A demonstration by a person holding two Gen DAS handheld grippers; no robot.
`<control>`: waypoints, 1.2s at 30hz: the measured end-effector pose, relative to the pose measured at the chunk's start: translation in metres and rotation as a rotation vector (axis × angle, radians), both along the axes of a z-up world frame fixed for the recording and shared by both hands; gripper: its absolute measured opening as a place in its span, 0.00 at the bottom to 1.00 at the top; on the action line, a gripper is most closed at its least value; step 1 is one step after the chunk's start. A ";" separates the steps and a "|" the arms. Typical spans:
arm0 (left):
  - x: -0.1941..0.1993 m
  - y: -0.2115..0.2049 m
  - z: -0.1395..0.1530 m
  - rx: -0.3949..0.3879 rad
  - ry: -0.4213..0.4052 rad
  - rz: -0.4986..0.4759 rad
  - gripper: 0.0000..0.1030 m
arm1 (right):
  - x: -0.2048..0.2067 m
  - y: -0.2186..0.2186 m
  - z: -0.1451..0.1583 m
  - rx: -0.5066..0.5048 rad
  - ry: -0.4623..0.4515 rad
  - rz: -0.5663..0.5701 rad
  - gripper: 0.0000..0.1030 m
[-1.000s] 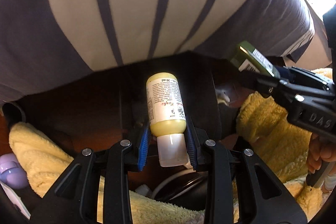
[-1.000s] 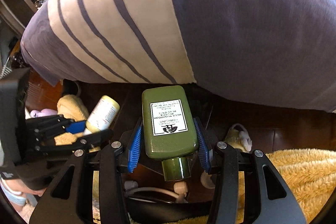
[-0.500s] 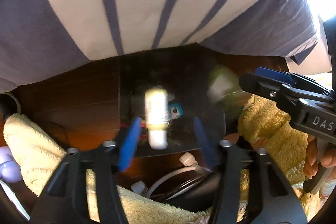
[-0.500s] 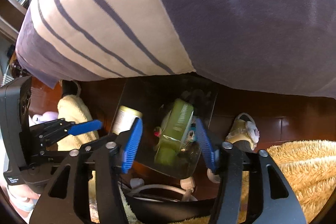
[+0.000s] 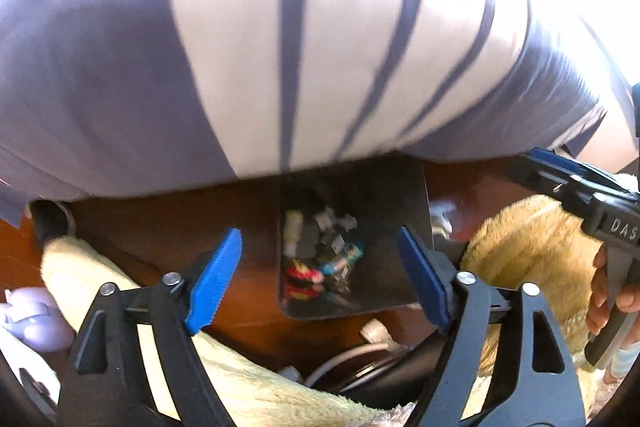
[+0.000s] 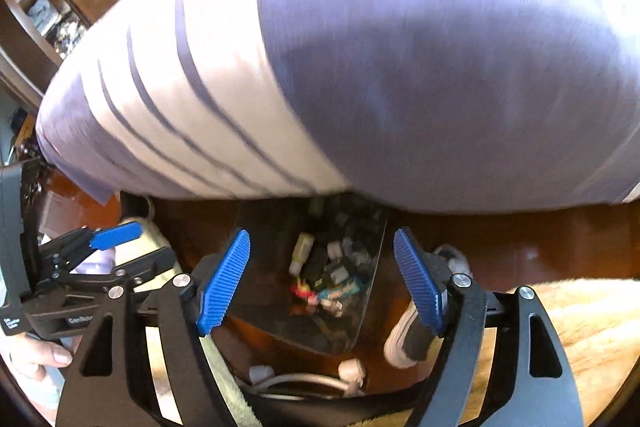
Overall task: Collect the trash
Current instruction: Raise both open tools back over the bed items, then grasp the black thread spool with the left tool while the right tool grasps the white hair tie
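Observation:
A clear bin stands on the wooden floor below both grippers, with several bits of trash inside. The small yellow bottle lies in it, also visible in the right wrist view as the yellow bottle beside a dark bottle-like shape. My left gripper hangs above the bin, jaws opening, nothing between them. My right gripper is likewise above it, jaws opening and empty. Each gripper shows in the other's view: the right gripper, the left gripper.
A person's striped shirt fills the upper half of both views. Fluffy yellow towels lie either side of the bin. White cables and plugs sit near the bin's front. A lilac object is at far left.
Both grippers opened and let go: the yellow bottle and the green bottle dropped into the bin. Both grippers rose, so the bin looks farther away.

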State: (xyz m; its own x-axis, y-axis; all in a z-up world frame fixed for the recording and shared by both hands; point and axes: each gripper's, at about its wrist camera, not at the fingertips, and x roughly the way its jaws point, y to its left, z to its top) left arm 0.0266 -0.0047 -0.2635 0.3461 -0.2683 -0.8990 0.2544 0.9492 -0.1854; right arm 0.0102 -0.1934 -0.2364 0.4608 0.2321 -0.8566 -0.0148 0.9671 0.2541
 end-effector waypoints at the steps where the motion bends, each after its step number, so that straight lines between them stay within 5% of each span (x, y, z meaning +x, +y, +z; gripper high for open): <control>1: 0.002 0.003 0.011 0.003 -0.027 0.011 0.77 | 0.001 -0.003 0.013 -0.009 -0.033 -0.007 0.75; 8: 0.025 0.023 0.094 0.000 -0.226 0.069 0.81 | 0.032 -0.020 0.094 -0.054 -0.221 -0.038 0.76; 15: 0.075 0.027 0.133 0.041 -0.313 0.082 0.82 | 0.089 -0.010 0.131 -0.087 -0.281 -0.018 0.76; 26: 0.162 0.020 0.143 0.090 -0.301 0.073 0.82 | 0.200 0.029 0.128 -0.072 -0.247 0.047 0.74; 31: 0.196 0.018 0.136 0.086 -0.281 0.075 0.82 | 0.245 0.044 0.116 -0.040 -0.210 0.077 0.46; 36: 0.225 0.010 0.131 0.085 -0.271 0.062 0.82 | 0.278 0.052 0.103 -0.032 -0.182 0.079 0.42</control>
State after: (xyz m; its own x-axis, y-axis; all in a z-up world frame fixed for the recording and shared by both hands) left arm 0.2515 0.0055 -0.1322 0.5904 -0.1670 -0.7897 0.2245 0.9737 -0.0380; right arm 0.2886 -0.1416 -0.1336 0.5899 0.2479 -0.7685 -0.1341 0.9686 0.2095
